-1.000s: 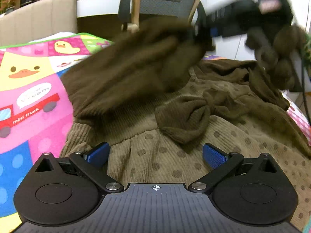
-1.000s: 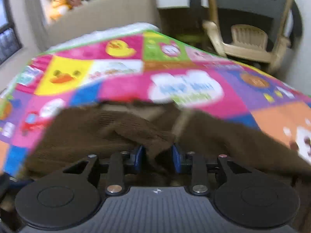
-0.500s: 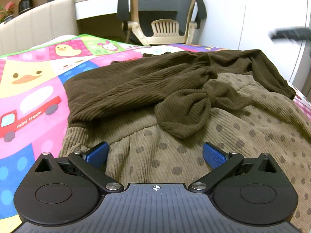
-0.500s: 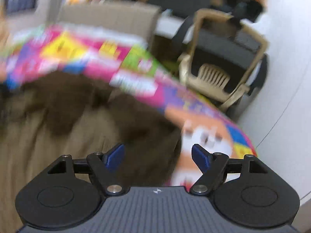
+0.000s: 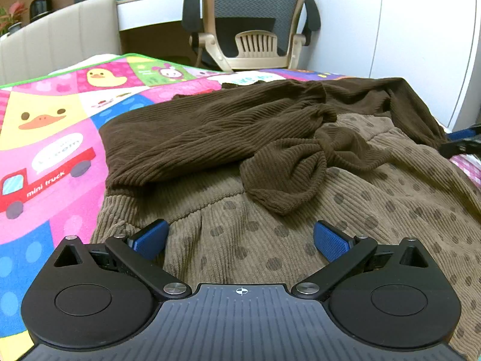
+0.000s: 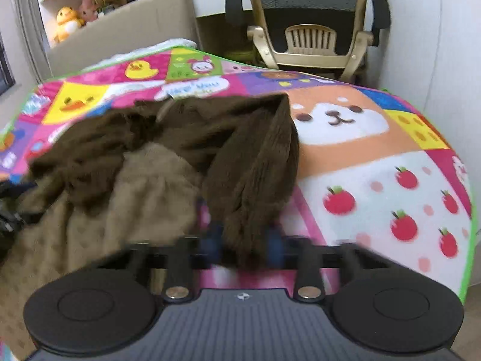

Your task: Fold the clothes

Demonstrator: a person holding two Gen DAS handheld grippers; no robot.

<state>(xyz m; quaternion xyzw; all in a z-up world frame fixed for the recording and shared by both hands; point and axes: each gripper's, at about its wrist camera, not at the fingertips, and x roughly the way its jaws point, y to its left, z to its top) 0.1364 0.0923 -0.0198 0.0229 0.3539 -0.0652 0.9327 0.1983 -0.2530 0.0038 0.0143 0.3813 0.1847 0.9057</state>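
A child's dress lies on a colourful play mat [image 5: 51,138]. It has a dark brown ribbed top [image 5: 210,129] with a bow [image 5: 282,174] and a tan dotted corduroy skirt [image 5: 270,240]. One brown sleeve is folded across the chest. My left gripper [image 5: 240,237] is open and empty, low over the skirt. In the right wrist view my right gripper [image 6: 245,245] is closed around the end of the other brown sleeve [image 6: 255,174] at the dress's right side; the view is blurred. The right gripper's tip shows at the right edge of the left wrist view [image 5: 463,141].
An office chair [image 5: 255,30] and a white desk [image 5: 144,15] stand beyond the mat. A beige headboard [image 5: 60,45] is at the back left. The mat's green edge [image 6: 469,240] drops off on the right. Plush toys [image 6: 69,21] sit on a shelf.
The right gripper laid one sleeve across the chest, opened, swung to the right side and closed on the other sleeve. The left gripper has stayed open over the skirt.
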